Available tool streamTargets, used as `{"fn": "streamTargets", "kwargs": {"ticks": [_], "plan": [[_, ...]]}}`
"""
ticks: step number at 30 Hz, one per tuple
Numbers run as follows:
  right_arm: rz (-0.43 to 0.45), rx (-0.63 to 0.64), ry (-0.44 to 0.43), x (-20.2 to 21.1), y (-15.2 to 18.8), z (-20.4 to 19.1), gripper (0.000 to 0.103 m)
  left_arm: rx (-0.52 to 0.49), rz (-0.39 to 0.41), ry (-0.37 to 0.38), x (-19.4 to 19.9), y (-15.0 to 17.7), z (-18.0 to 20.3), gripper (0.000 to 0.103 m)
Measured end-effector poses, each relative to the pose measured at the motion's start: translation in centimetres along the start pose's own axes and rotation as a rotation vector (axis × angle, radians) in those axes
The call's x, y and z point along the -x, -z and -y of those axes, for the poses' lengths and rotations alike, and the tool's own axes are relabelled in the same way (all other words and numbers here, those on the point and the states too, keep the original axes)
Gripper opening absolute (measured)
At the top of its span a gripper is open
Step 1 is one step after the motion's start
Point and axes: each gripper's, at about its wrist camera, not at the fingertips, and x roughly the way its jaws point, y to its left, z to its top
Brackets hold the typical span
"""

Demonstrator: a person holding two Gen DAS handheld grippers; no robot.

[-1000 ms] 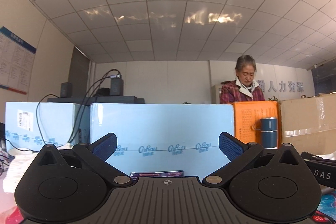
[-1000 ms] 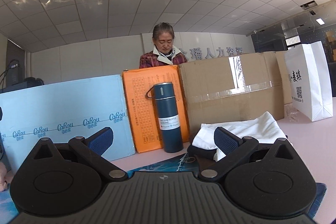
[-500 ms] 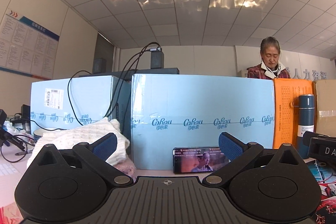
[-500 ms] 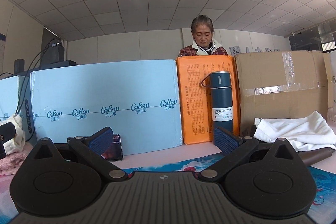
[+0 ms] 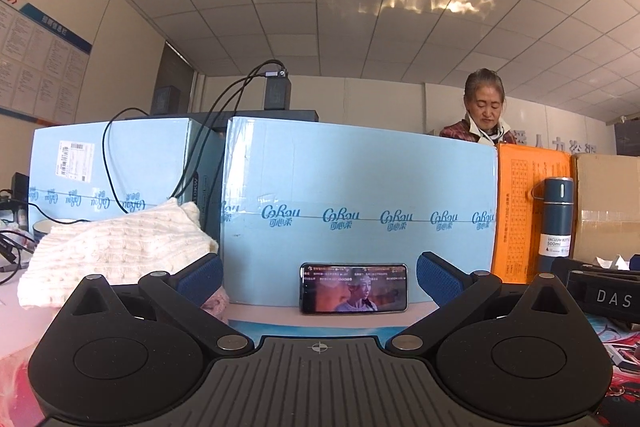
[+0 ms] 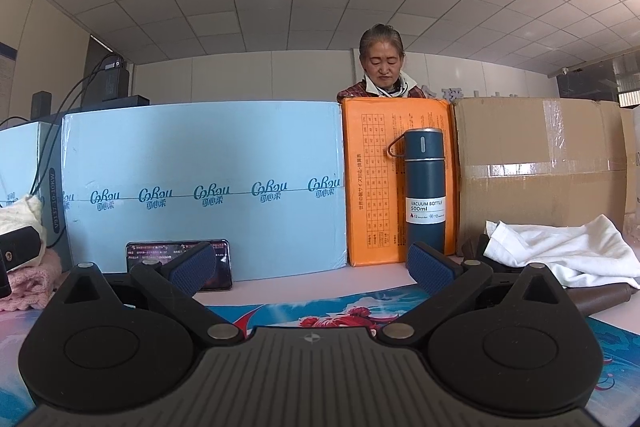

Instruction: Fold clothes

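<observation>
A cream knitted sweater [image 5: 116,251] lies piled at the left of the table, on a pink knit [image 5: 214,301]; both show at the left edge of the right wrist view [image 6: 24,271]. A white garment [image 6: 560,247] lies crumpled at the right on a brown garment [image 6: 600,297]. My left gripper [image 5: 319,277] is open and empty, level with the table and right of the sweater. My right gripper [image 6: 311,265] is open and empty, left of the white garment.
Light blue boxes [image 5: 360,211], an orange box [image 6: 396,183] and a cardboard box [image 6: 536,171] wall the table's far side. A blue vacuum bottle [image 6: 424,191] and a phone [image 5: 354,287] stand before them. A printed mat [image 6: 320,311] covers the table. A person [image 6: 380,67] stands behind.
Both grippers have tilted down and swung left. The phone, the mat and the sweater pile have come into view. Both stay open.
</observation>
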Motion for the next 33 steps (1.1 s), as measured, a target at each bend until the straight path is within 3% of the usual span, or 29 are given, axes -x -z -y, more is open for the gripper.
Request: {"fn": "streamTargets", "kwargs": {"ticks": [33], "plan": [[0.0, 0.003, -0.007, 0.41, -0.08, 0.02, 0.103, -0.004, 0.006, -0.001, 0.14, -0.15, -0.08, 0.103]]}}
